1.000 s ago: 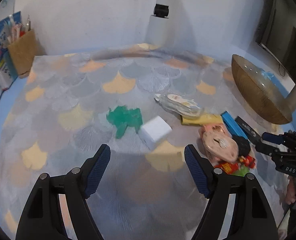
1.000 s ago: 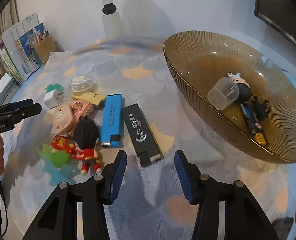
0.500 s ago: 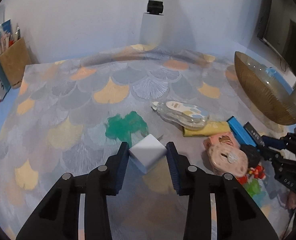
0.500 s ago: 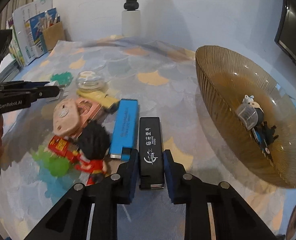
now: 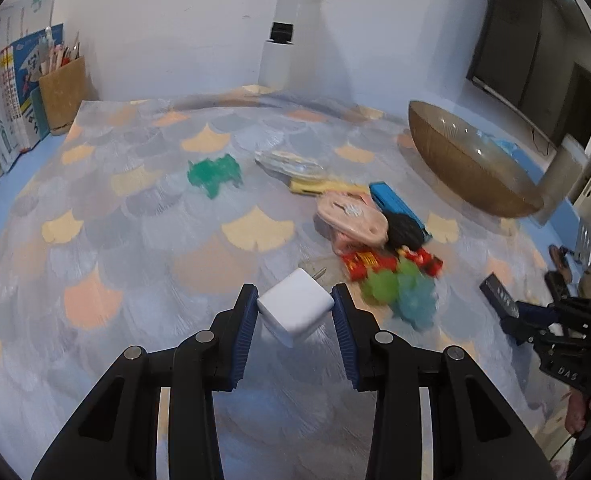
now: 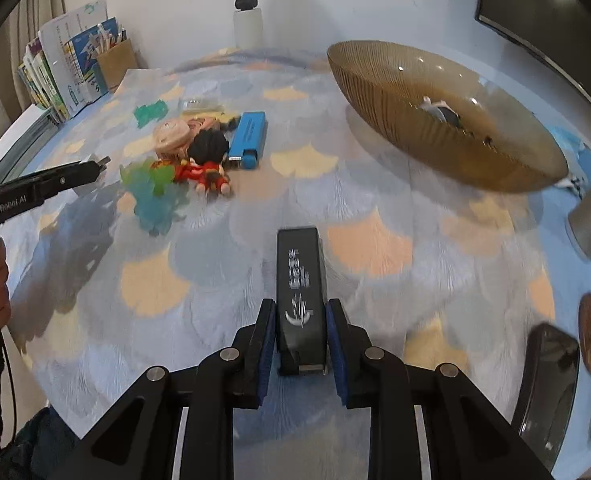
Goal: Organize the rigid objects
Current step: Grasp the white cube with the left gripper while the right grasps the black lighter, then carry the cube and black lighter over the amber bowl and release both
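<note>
Two things are being carried at this moment, one in each claw. The left gripper (image 5: 294,309) is pinching the white charger (image 5: 294,310) from both sides, and the charger is hanging clear above the patterned cloth (image 5: 135,240), near the front of the table. The right gripper (image 6: 300,334) is pinching the black lighter (image 6: 300,292) by its near end, with the long body sticking out forward over the cloth. Both pairs of jaws have just been closing, and each one is now pressing on its thing.

Inside the brown bowl (image 6: 375,92), at the far right, a few small things are already lying, but they are too small to name. So the task is, in my judgement, only partly done. Still waiting on the cloth, in a loose pile at the middle, are the blue lighter (image 6: 249,138), the doll with black hair (image 6: 207,160), the pink round case (image 5: 351,220), a yellow piece (image 5: 315,187), a clear packet (image 5: 287,162), soft green and blue toys (image 5: 399,292) and a green toy (image 5: 214,174) further left.

Between the right gripper and the bowl the cloth is free, so that way looks open. The left gripper is having the pile between itself and the bowl, so it probably needs to pass above it. The bowl is sitting close to the right edge of the table.
</note>
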Demonstrator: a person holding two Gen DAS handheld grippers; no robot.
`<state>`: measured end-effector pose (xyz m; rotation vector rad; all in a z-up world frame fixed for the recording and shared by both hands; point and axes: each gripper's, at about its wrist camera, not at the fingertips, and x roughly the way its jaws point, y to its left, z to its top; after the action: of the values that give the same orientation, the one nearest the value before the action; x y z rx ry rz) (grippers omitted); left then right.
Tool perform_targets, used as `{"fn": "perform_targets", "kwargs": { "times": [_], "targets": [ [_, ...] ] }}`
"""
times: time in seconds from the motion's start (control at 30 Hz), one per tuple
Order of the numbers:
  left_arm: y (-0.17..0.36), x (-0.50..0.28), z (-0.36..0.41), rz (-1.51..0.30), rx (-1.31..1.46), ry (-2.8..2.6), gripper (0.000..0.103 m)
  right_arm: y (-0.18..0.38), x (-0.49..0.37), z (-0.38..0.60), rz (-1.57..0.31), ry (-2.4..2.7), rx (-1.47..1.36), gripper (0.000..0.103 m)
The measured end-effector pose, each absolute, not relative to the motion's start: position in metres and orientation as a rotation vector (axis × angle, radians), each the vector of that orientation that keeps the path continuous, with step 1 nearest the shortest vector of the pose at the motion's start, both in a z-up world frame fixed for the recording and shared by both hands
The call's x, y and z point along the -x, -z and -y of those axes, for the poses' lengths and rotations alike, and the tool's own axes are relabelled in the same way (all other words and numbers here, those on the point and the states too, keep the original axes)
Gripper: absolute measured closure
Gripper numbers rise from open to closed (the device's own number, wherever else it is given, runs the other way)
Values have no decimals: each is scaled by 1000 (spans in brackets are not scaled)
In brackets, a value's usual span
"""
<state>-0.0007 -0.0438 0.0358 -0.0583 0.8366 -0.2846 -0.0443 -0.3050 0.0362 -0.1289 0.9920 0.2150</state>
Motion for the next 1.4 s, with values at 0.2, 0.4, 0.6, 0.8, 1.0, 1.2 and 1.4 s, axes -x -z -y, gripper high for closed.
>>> {"fn": "perform_targets", "kwargs": {
  "times": [0.2, 0.4, 0.6, 0.8, 1.0, 1.2, 1.4],
  "targets": [
    [-36, 11, 48, -837, 49, 285, 68, -32, 34, 306, -973, -185, 102, 60],
    [-43, 18, 53, -820, 32, 284, 68, -35, 43, 280, -945, -218, 170, 79],
    [-64, 18, 68, -786, 16, 323, 68, -54, 61, 282, -932, -299, 118, 79],
    [-127, -4, 109, -673, 10, 400, 68, -138, 54, 338, -743, -164, 94, 79],
    [-181, -42, 183, -576, -44, 483, 68, -208, 24, 397, -609, -7, 64, 79],
    [-161, -85, 241, -651, -43, 531, 68, -197, -16, 426, -674, 14, 9, 79],
    [-102, -110, 272, -799, -59, 540, 68, -138, -53, 440, -867, 11, -31, 79]
  ]
}}
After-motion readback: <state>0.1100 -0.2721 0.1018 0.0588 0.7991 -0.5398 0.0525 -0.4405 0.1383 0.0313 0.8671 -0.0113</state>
